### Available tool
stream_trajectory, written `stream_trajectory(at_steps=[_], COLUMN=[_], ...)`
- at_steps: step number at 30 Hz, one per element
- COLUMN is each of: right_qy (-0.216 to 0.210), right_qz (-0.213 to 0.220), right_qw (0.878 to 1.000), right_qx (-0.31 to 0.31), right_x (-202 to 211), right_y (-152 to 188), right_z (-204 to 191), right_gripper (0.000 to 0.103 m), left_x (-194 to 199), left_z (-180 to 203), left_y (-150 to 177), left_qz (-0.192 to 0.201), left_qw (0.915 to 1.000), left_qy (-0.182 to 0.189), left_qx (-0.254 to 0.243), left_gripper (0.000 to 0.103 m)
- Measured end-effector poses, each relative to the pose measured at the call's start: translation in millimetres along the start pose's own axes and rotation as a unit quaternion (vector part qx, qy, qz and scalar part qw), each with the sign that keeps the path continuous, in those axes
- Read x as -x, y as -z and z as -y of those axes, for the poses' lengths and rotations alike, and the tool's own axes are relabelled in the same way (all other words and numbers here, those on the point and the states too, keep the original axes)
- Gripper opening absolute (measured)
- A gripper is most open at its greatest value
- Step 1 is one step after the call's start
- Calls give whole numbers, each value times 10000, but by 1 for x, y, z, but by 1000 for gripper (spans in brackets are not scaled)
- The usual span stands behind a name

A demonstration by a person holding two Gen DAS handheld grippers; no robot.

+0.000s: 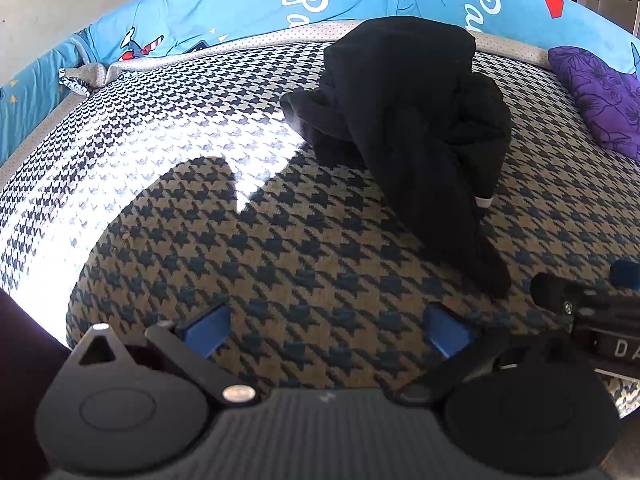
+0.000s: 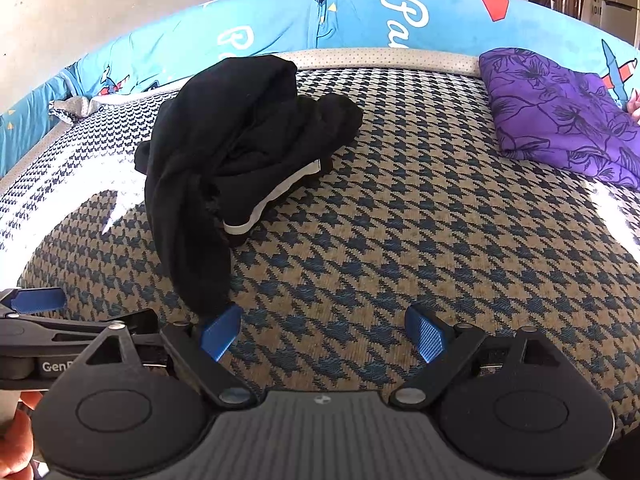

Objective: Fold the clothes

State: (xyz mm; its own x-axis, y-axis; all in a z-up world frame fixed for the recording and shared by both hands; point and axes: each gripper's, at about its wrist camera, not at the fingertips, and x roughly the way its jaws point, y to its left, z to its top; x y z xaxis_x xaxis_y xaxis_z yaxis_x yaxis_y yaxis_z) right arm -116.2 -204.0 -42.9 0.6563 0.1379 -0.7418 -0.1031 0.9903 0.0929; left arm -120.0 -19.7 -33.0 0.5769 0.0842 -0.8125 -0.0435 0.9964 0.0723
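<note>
A: Black garment [image 2: 236, 136] sits crumpled in a heap on the houndstooth bed [image 2: 400, 240], toward the far side near the blue bolster [image 2: 280, 28]. One long limp strip, a sleeve or leg, trails toward the near edge. White trim shows along one hem. Not folded as it lies.

B: Step in hand?

A: My read: it needs spreading flat before any fold. Both tools are lined up on it, neither holding cloth. The purple cloth [image 2: 560, 120] to the right already lies as a flat folded slab, so black looks like the piece being worked.

B: Grippers?

A: Left gripper [image 1: 328, 330] spread wide, nothing between the fingers. Right gripper [image 2: 322, 332] also spread, its left finger just at the strip's tip.

B: Next move calls for?

A: Pinch one layer only; the heap is twisted, dark, and its seams are hard to make out.
</note>
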Motion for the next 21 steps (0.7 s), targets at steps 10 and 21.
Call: stream_trajectory(at_steps=[10, 21], right_qy=[-125, -315], right_qz=[15, 18], right_qw=[9999, 9994], right_qx=[-59, -119], right_x=[-4, -12], right_y=[-3, -12], right_z=[-5, -5], right_gripper=[89, 90], left_x=[-6, -11], left_z=[-7, -11], left_y=[-3, -12], left_qz=[-63, -65], left_qw=[9997, 9993], left_qy=[-18, -27], left_qx=[223, 379], left_gripper=[103, 103])
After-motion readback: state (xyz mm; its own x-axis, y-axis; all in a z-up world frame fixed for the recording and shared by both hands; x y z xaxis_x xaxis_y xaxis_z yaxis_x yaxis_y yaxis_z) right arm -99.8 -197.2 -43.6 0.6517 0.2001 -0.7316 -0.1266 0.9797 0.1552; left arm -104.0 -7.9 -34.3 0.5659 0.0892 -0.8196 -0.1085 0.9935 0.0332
